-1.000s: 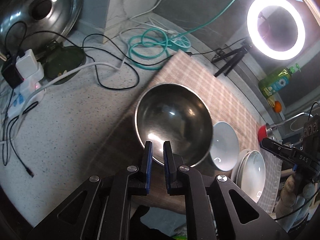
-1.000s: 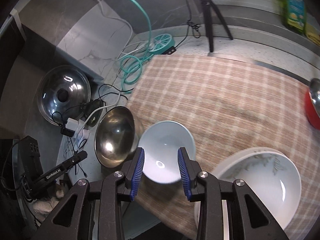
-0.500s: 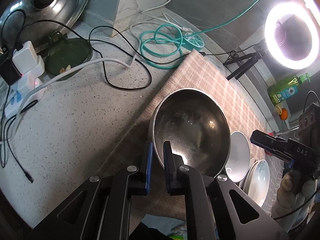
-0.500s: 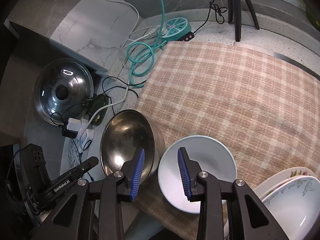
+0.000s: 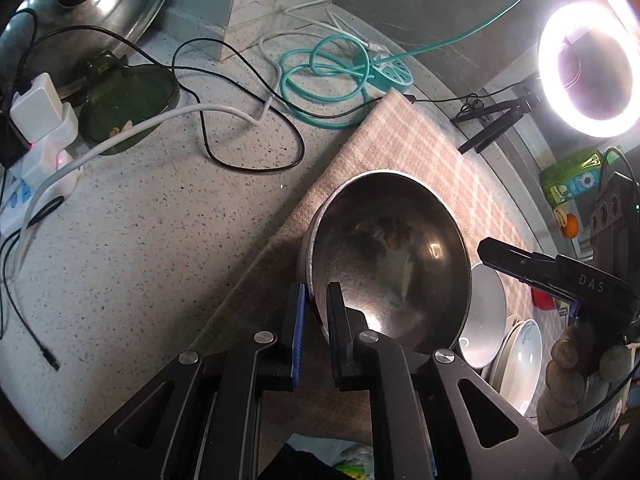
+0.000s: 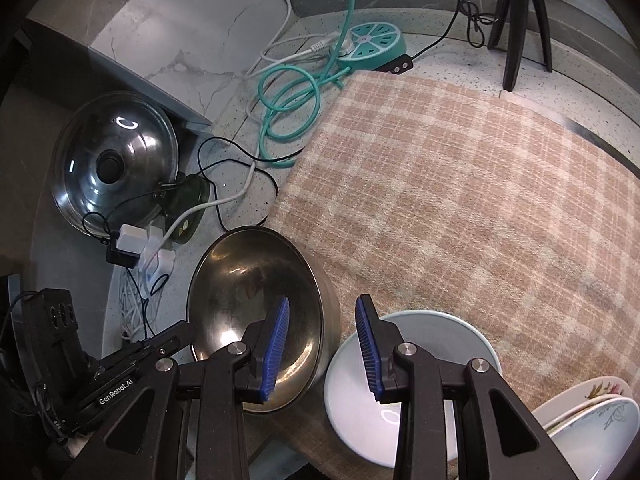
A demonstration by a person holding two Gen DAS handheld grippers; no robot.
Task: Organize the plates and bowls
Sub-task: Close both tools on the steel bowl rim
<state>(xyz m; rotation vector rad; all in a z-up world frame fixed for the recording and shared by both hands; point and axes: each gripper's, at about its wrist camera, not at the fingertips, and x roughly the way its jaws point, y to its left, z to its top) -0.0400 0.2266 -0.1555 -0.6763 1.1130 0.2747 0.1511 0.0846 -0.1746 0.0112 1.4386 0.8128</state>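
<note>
The left gripper [image 5: 314, 316] is clamping the near rim of the steel bowl [image 5: 384, 256], tilted at the cloth's [image 6: 460, 184] edge. The right gripper [image 6: 322, 350] is hanging half open and empty beside the white bowl [image 6: 424, 328]. Advisable: lower the steel bowl level, keeping it clear of the white one.

The plaid cloth [image 6: 460, 184] lies bare from about twelve to three o'clock of the right gripper [image 6: 322, 344], giving open passage there. Close in, the steel bowl [image 6: 256, 304] blocks at eleven o'clock, the white bowl [image 6: 412, 384] sits just beside it at five, and the stacked plates [image 6: 592, 420] crowd four o'clock. Off the cloth, toward ten and eleven o'clock, the speckled counter [image 5: 152, 240] is strung with black and white cables [image 5: 240, 120], a teal cord coil [image 6: 292, 100], a green dish [image 5: 128, 108] and a pot lid [image 6: 114, 164].
</note>
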